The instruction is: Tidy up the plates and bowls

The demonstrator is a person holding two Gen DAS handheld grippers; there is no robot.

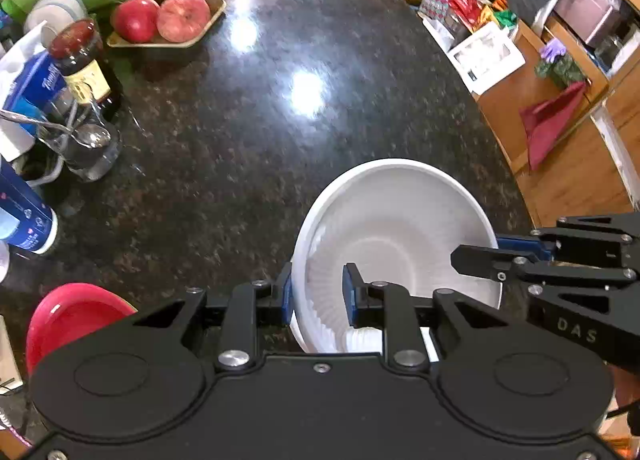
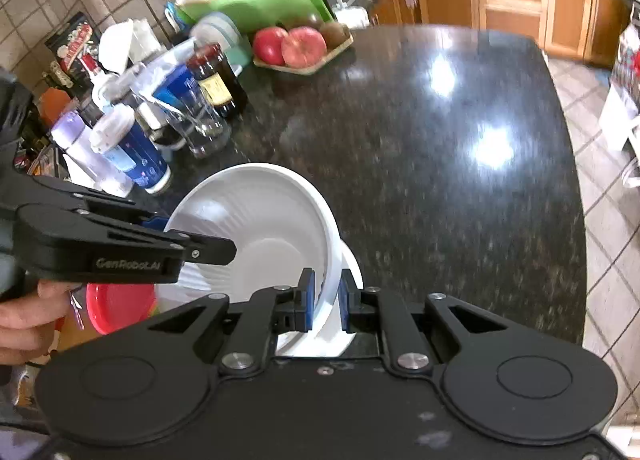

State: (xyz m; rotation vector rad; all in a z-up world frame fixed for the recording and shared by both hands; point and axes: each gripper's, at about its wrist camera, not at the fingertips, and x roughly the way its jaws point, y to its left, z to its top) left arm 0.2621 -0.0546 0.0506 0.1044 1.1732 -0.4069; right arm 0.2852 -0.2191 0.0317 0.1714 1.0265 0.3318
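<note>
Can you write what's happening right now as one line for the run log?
left tool: shut on ribbed white plastic bowl rim | right tool: shut on opposite rim | bowl: tilted above dark speckled stone counter | round red plate: untouched

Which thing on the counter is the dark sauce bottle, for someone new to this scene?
Start at the dark granite counter and go to the clutter along its left edge. Just before the tray of red apples stands the sauce bottle: dark glass, maroon cap, yellow label, unlike the blue-and-white containers beside it.

left gripper [image 1: 319,294]: black, blue pads, silver screws | right gripper [image 2: 326,300]: same, "DAS" lettering
</note>
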